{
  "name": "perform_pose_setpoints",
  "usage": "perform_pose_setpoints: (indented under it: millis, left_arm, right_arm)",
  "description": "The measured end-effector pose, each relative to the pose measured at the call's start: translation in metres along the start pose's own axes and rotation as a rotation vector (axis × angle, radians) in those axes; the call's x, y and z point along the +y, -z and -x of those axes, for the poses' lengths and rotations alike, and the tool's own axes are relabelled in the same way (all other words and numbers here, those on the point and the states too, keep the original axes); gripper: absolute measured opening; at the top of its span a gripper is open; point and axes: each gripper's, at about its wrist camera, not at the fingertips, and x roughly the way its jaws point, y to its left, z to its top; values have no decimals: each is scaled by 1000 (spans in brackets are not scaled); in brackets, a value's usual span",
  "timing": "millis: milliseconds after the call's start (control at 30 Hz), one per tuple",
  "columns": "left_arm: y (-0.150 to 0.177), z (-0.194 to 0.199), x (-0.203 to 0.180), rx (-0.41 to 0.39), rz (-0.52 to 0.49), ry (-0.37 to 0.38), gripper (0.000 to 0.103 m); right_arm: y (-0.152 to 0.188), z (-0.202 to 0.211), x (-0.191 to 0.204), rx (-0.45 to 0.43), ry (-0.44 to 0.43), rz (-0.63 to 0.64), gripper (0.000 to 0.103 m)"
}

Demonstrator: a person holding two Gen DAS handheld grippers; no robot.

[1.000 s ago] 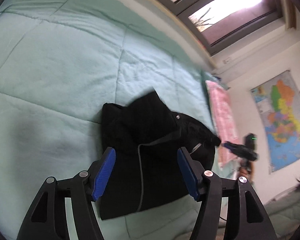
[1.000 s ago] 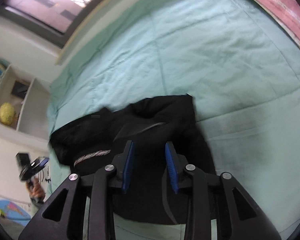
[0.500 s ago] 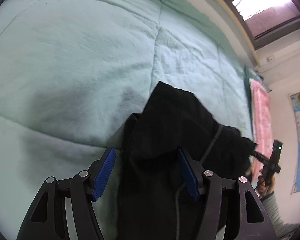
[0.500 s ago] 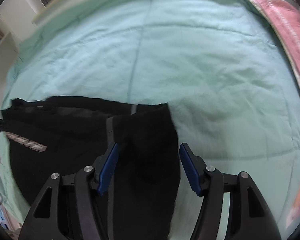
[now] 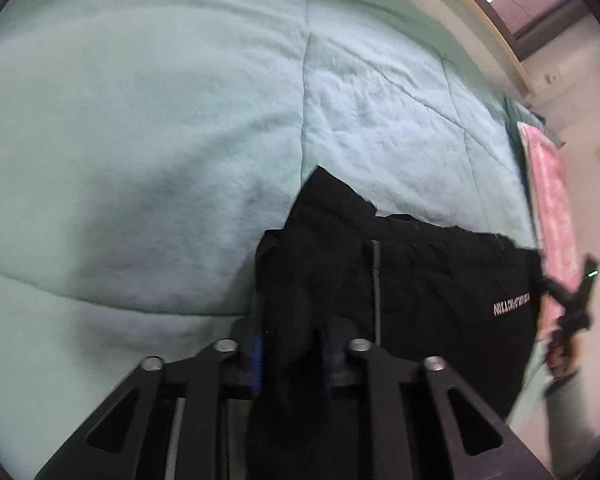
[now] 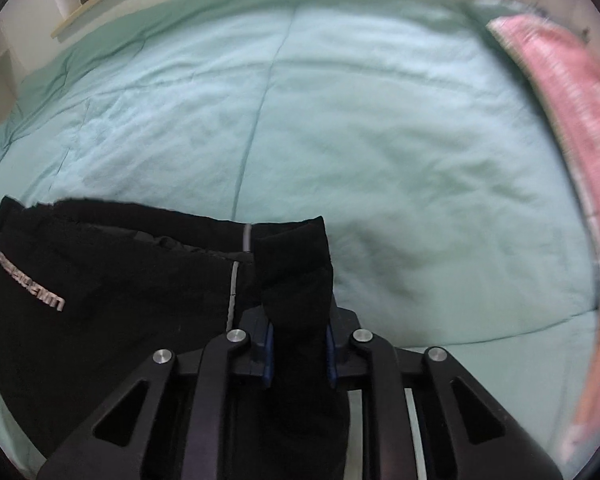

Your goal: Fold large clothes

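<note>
A black garment (image 5: 432, 280) with a grey stripe and white lettering hangs stretched above a mint green quilt (image 5: 160, 120). My left gripper (image 5: 294, 354) is shut on a bunched corner of it at the garment's left end. My right gripper (image 6: 298, 350) is shut on the other bunched corner, with the garment (image 6: 112, 276) spreading to the left of it. The blue pads are mostly hidden by the cloth. The right gripper also shows blurred in the left wrist view (image 5: 572, 300).
The quilt (image 6: 340, 128) covers a bed under both views. A pink patterned pillow (image 6: 580, 128) lies along the right side, also in the left wrist view (image 5: 552, 208). A window frame (image 5: 500, 28) and white wall stand behind the bed.
Both grippers went from open around the garment's corners to shut on them. The garment now hangs spread between them with its lettering showing.
</note>
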Motion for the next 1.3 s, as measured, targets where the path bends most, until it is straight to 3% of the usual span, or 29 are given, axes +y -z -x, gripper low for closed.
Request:
perform_pose_setpoints:
  millis: [200,333,433,533,633,700,733,800,867,967,1033,1200,1300]
  left_arm:
    - [-8,89,-23,-233,9,32,10]
    - [-37,90,-18,-288,66,12,10]
    - [-51,48,4,-242,152,-37,10]
    - [-48,-22,24,-108,199,-137,10]
    - [-37,-63,40,-46,249,-124,19]
    - [-40,-65,40,-44,254,-112,23]
    - [-42,-62,41,-39,250,-97,26]
    - [-43,-52,45,-40,235,-62,30]
    - [-41,-37,53,-41,240,-19,35]
    - [-27,-2,65,-50,267,26,38]
    - [-16,23,65,-70,252,-1,39]
    - [13,73,16,-140,116,-48,39]
    - [37,93,-32,-182,32,-16,39]
  right_arm:
    - [-26,57,14,-134,88,11,19]
    - [-70,51,17,-176,116,-13,19]
    - [-93,13,19,-123,104,-52,19]
    - [-92,-39,26,-18,116,-35,19]
    - [-76,-90,27,90,114,-30,21]
    - [-65,-106,25,122,95,-52,22]
    - [-64,-106,25,118,95,-55,27]
    - [-64,-100,20,123,91,-79,34]
    - [-63,-86,11,119,59,-119,34]
    - [-57,-44,-2,61,33,-167,38]
    - [-52,-16,-6,23,29,-173,50]
    - [-18,59,7,-54,-4,-163,50]
    - [4,84,32,-48,-91,-153,51]
